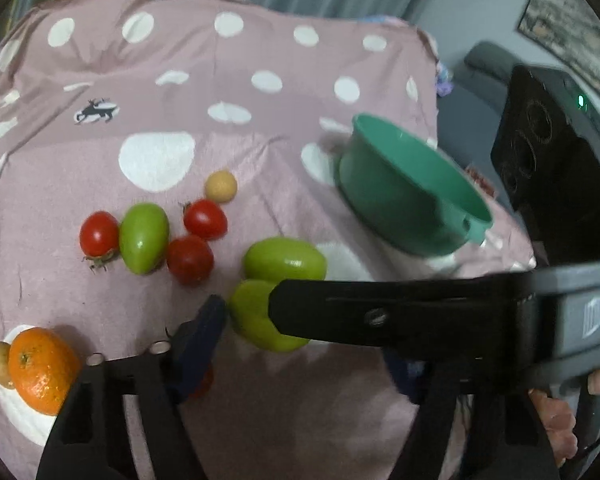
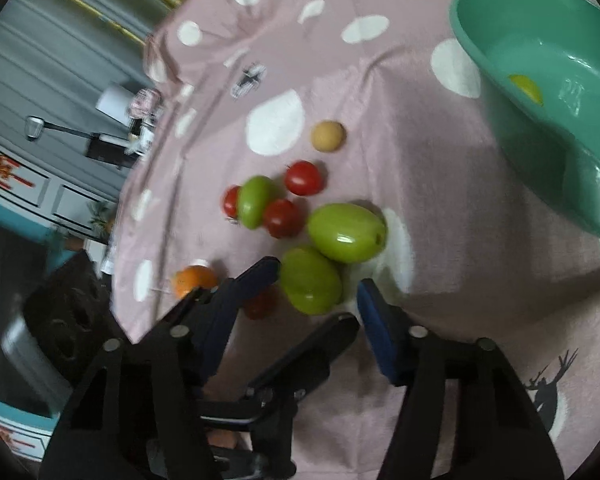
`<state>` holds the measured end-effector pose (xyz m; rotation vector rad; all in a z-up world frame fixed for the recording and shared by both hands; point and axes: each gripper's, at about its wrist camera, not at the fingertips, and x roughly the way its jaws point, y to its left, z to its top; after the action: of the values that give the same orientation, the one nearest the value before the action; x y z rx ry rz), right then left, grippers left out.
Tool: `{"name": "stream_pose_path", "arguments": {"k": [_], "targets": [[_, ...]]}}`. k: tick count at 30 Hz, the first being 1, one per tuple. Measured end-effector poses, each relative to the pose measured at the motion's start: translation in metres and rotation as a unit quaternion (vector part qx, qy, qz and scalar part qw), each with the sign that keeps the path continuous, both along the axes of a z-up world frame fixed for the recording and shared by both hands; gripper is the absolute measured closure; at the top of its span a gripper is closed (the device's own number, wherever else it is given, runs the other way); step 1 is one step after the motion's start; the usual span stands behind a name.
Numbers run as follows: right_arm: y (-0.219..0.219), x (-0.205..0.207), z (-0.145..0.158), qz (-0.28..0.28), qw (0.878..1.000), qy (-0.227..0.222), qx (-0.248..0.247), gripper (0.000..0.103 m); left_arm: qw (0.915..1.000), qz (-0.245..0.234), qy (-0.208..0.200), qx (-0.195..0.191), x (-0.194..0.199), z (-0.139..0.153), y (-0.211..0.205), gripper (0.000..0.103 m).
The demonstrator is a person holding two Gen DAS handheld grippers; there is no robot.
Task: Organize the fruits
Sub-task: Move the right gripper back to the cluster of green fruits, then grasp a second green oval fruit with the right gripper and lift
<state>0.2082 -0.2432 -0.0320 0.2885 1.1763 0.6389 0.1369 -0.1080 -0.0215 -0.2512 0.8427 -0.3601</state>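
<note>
Left wrist view: the near green oval fruit [image 1: 256, 322] lies straight ahead of the left hand-held gripper [image 1: 300, 332], on the table [image 1: 260, 120] with its pink cloth and white dots. Its blue left pad [image 1: 204, 332] stands just beside the fruit's left end, over a half-hidden small red tomato [image 1: 204, 388]. A long black finger [image 1: 380, 312] reaches in from the right and covers the fruit's right side and this gripper's other pad. With that pad hidden, I cannot tell whether the left jaws grip or only flank the fruit. A second green oval fruit [image 1: 284, 258] touches the first on its far side. The teal plastic bowl [image 1: 412, 196] sits far right, well apart from the fruit cluster.

Right wrist view: the right hand-held gripper [image 2: 316, 294] points steeply down at the same near green oval fruit [image 2: 312, 284], whose long axis runs from far left to near right. The jaws stand at a middling width astride the fruit. The left pad [image 2: 260, 280] is at the fruit's edge, and the right pad [image 2: 370, 308] is a little clear of it, so nothing is clamped yet. A black finger of the left gripper [image 2: 312, 352] crosses just near of the fruit. The bowl [image 2: 580, 168] lies far right, with one yellow piece [image 2: 526, 88] inside.

Both hands crowd one fruit. The right looks better placed to take it, since it spans the fruit's short width and is on the bowl's side.
</note>
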Motion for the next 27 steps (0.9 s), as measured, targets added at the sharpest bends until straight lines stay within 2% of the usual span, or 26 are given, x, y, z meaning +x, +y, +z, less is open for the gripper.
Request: {"name": "stream_pose_path", "arguments": {"k": [3, 10, 13, 14, 15, 20, 27], "targets": [[0.005, 0.005, -0.006, -0.001, 1.0, 0.009, -0.021, 0.052, 0.9998, 0.004, 0.006, 0.017, 0.003, -0.002, -0.003, 0.032], [0.013, 0.009, -0.007, -0.009, 0.999, 0.005, -0.053, 0.053, 0.9998, 0.005, 0.014, 0.011, 0.003, -0.004, -0.003, 0.037], [0.024, 0.007, -0.008, 0.002, 0.996, -0.007, -0.086, 0.052, 0.9997, 0.003, 0.014, 0.017, 0.004, -0.004, -0.002, 0.046], [0.027, 0.009, -0.009, 0.002, 0.995, -0.009, -0.096, 0.054, 0.9998, 0.0, 0.012, 0.017, 0.003, -0.004, -0.002, 0.052], [0.029, 0.01, -0.009, 0.002, 0.995, -0.011, -0.102, 0.054, 0.9998, 0.0, 0.015, 0.015, 0.004, -0.005, -0.001, 0.053], [0.018, 0.015, -0.011, 0.001, 0.997, 0.005, -0.078, 0.064, 0.9997, -0.012, 0.018, 0.006, 0.006, -0.007, 0.001, 0.059], [0.017, 0.006, -0.008, 0.002, 0.997, -0.017, -0.075, 0.065, 0.9997, -0.019, 0.014, -0.001, 0.005, -0.005, 0.0, 0.06]]}}
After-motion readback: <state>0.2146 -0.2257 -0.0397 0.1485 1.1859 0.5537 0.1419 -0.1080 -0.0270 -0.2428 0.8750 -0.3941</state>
